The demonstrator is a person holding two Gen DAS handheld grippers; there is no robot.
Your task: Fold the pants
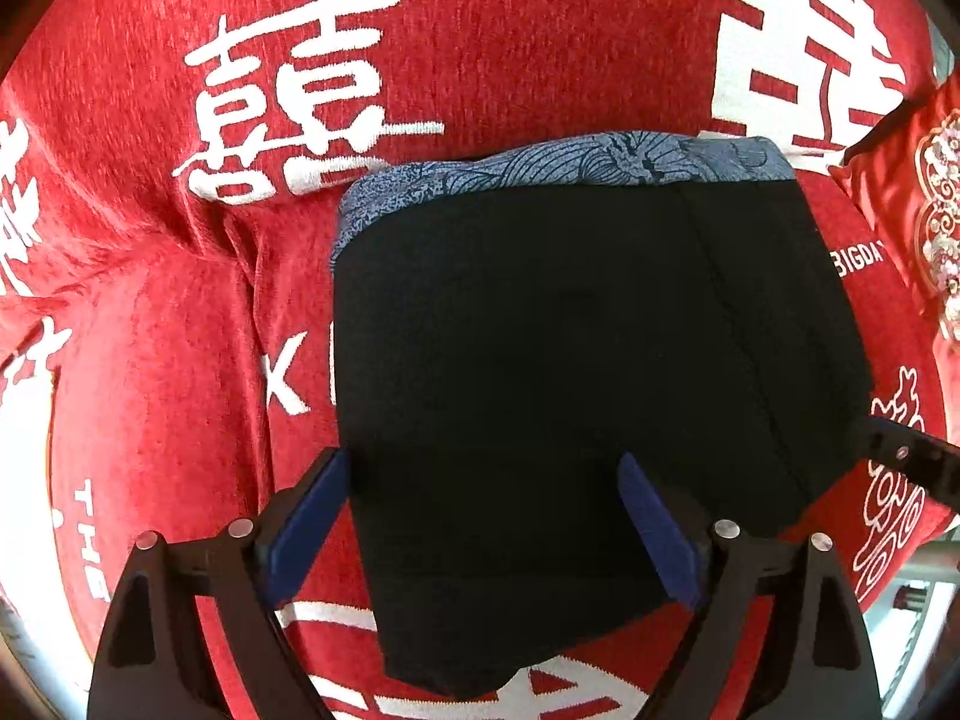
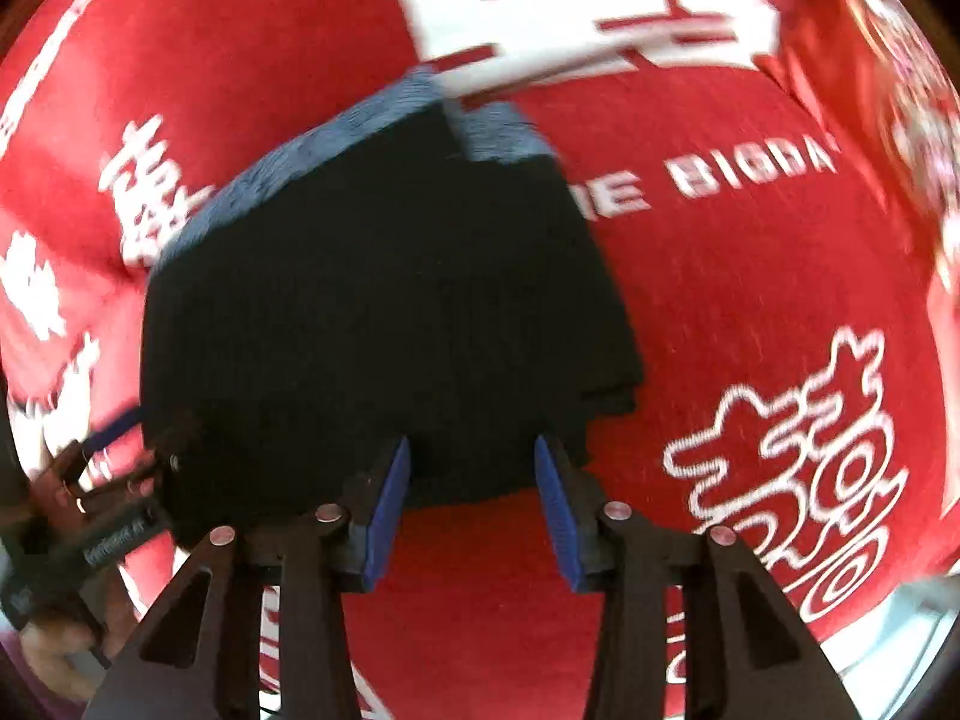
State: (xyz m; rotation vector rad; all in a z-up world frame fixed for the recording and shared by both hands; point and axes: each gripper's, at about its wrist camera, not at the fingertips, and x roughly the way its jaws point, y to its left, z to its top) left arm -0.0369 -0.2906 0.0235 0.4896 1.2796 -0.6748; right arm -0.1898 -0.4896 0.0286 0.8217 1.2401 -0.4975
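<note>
Pants (image 1: 540,360) lie as a compact black rectangle on the red blanket (image 1: 150,330), with the blue patterned waistband (image 1: 570,165) along the far edge. You judge the folding nearly finished, because the layers sit stacked and the edges look square.

Your left gripper (image 1: 486,516) hovers over the near part of the pants with its blue pads spread wide and nothing between them. Your right gripper (image 2: 474,504) is also open and empty, at the near edge of the pants; probably both are held so because the cloth now needs no hold.

Left wrist view shows you sharply the waistband pattern, a seam line on the right part and a red cushion (image 1: 918,192) at the far right. Right wrist view is blurred, but only it shows the stacked layers at the right edge of the pants, and the other gripper at the near left corner of the garment.
</note>
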